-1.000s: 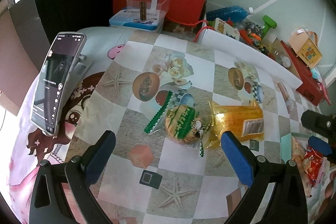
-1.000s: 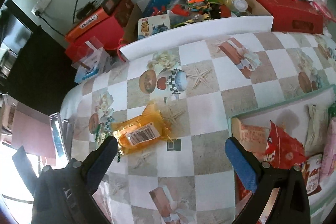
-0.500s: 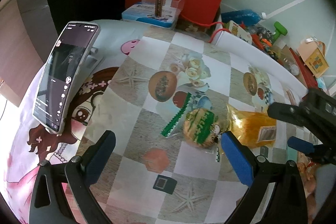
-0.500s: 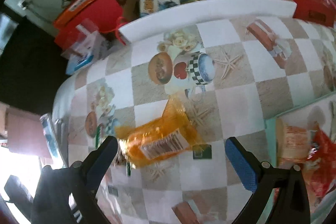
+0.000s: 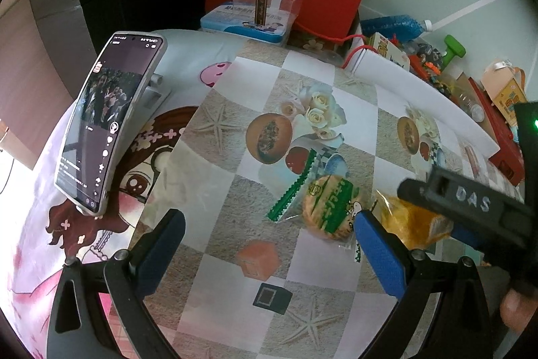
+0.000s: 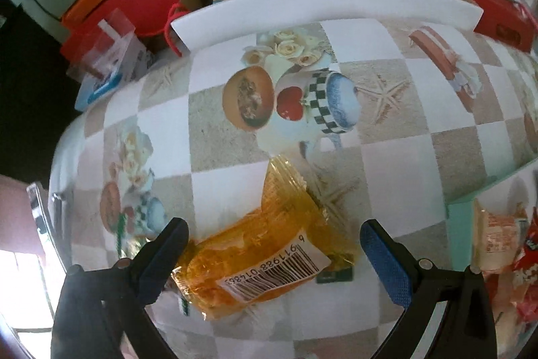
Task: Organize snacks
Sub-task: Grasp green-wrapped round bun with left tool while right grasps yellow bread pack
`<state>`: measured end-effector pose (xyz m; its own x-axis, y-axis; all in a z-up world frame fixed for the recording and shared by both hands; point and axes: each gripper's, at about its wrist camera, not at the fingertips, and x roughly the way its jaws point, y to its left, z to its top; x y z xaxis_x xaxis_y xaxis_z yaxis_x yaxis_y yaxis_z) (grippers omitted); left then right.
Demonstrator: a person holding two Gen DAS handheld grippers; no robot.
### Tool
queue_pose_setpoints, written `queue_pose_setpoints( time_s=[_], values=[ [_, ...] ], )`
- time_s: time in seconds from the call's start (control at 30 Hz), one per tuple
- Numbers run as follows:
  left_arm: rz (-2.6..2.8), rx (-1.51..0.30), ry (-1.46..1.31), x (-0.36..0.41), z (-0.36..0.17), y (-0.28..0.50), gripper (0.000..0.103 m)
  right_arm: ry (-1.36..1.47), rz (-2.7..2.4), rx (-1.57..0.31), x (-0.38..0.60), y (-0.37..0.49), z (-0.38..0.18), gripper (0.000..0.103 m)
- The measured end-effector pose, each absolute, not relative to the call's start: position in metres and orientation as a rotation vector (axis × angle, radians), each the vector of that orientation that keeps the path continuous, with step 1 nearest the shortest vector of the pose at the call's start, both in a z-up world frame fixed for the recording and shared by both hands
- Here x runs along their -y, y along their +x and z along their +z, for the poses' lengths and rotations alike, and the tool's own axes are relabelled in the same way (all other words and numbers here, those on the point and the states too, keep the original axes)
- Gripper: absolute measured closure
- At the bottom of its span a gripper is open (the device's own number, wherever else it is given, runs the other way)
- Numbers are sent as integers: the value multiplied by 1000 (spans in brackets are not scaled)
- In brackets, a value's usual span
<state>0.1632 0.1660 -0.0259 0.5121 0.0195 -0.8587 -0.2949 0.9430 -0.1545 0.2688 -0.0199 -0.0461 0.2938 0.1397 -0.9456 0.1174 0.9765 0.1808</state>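
Bright daylight from the left side, overexposed white patch at lower left of right wrist view, strong fisheye bending and dark corners, slight motion blur.

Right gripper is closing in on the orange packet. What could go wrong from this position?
The right gripper is open with the orange packet between its fingers; the slick, crinkled wrapper might slip or be caught only by an edge. The round green-label snack lies touching the packet and could get dragged along. The left gripper hovers open close by, so the two could bump.
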Motion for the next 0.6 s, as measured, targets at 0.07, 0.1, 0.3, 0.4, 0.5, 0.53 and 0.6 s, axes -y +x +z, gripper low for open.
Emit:
queue_pose_setpoints(
  time_s=[0.07,0.1,0.3,0.4,0.5,0.53,0.6],
  values=[
    [193,-1020,-301,-166,-26,163,3,211,23,-1277,25,263,-45,0],
    [191,-1024,-306,-167,-26,163,3,197,29,-1279,27,260,-45,0],
    [187,-1040,-356,-168,-29,164,3,159,70,-1281,40,244,-44,0],
    [167,-1037,-370,-164,-28,168,3,133,102,-1280,43,235,-43,0],
    [143,-1037,-318,-156,-28,175,3,108,127,-1275,46,229,-41,0],
    [142,-1041,-298,-154,-28,177,3,99,140,-1267,49,224,-40,0],
    [135,-1053,-253,-149,-31,182,3,86,162,-1257,51,219,-40,1]
  ],
)
